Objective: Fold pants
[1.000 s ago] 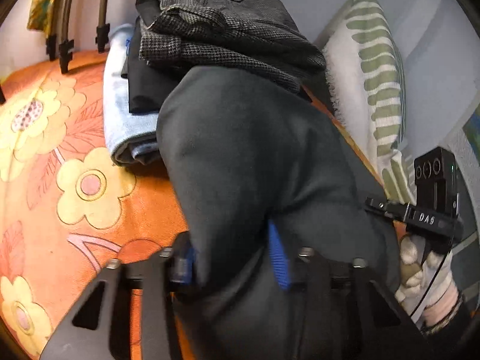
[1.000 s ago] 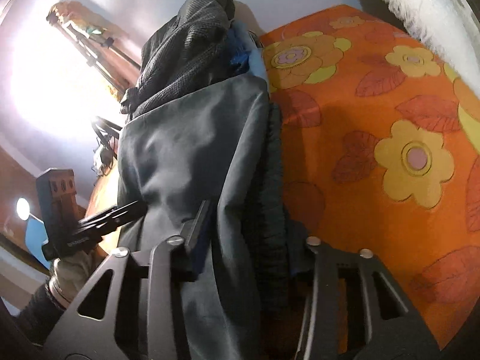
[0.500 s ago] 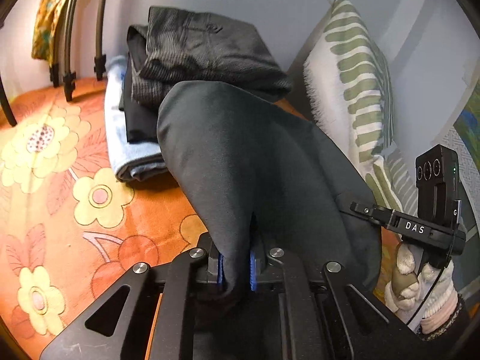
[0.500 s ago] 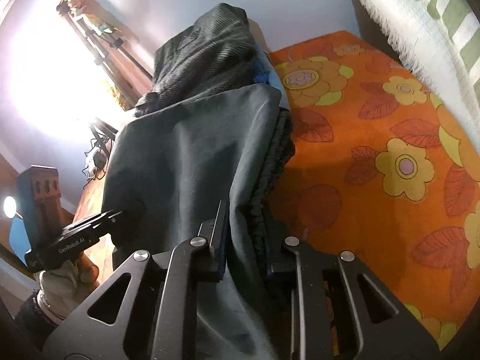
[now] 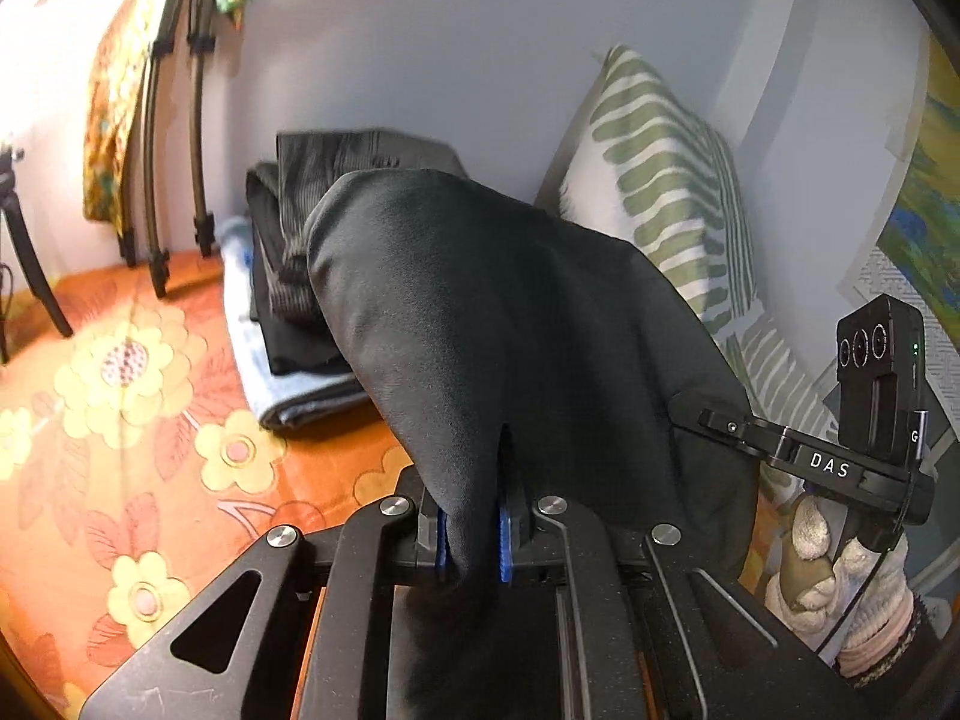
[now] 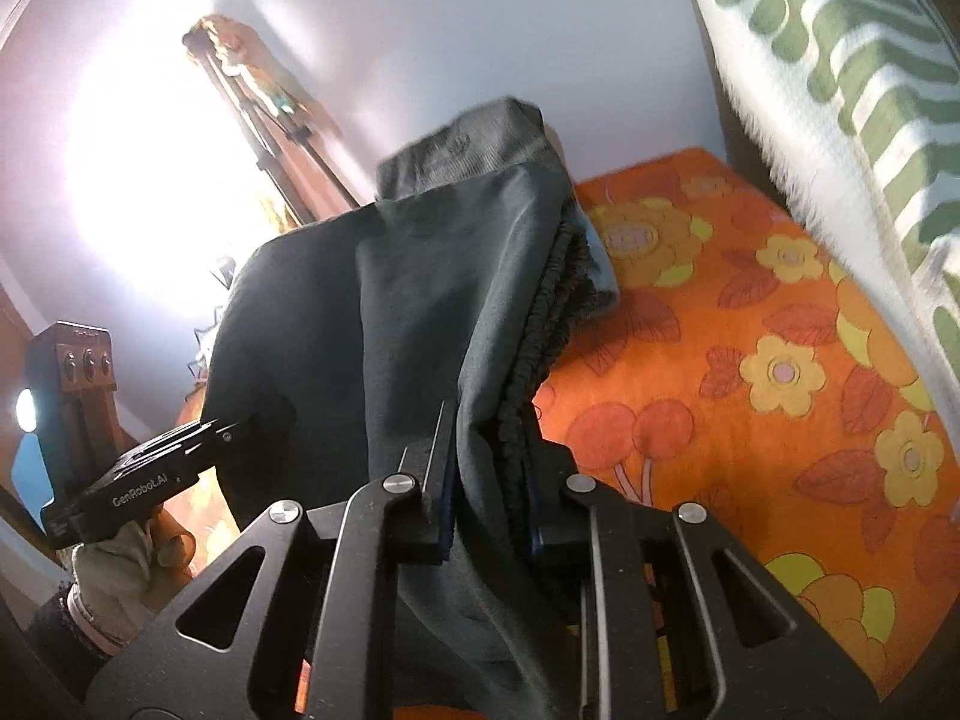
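Left wrist: pants (image 5: 510,324) between fingers (image 5: 503,531) (pinched)

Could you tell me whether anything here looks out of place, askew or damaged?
Nothing stands out. The dark pants hang pinched in both the left hand-held gripper and the right hand-held gripper, the folded clothes stack sits tidy on the floral bedspread, and the striped pillow leans against the wall.

folded clothes stack (image 5: 336,276) far side half hidden behind dark pants (image 5: 510,324), striped pillow (image 6: 840,96) cut by frame edge, window area (image 6: 150,132) blown out, gloved hand (image 5: 834,576) partly hidden
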A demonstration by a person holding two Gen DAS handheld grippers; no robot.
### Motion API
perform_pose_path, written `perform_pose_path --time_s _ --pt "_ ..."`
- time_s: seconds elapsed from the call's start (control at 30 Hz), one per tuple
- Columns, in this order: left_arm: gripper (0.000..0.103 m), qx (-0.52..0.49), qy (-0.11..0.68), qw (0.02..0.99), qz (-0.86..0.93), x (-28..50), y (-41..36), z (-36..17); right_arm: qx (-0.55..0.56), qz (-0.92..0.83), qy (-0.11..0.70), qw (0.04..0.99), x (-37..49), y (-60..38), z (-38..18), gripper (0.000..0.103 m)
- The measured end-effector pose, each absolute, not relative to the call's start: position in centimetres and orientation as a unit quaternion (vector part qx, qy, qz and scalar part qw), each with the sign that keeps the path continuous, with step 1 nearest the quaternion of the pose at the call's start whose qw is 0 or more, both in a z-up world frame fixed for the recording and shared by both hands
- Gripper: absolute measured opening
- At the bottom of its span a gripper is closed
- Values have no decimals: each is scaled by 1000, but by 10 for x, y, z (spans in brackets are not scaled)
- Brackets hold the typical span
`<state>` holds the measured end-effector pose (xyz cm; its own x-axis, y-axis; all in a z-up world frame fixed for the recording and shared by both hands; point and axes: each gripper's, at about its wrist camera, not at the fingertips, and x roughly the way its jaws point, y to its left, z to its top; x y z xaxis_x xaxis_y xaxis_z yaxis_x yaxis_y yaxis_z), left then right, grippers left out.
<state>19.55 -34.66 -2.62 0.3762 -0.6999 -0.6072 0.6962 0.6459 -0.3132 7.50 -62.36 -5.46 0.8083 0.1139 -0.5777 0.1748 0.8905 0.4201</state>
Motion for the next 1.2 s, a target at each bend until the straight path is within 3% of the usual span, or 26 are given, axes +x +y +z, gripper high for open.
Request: perform_pose_path --time_s 0.3,0.6,1.2 --pt "9 -6 309 849 -427 197 -334 38 217 -7 251 943 72 -609 4 18" --pt "9 -21 281 862 -422 243 -336 78 176 -1 224 958 120 -608 66 17" --pt "9 -30 296 873 -388 359 -362 54 157 9 250 955 265 -633 55 17"
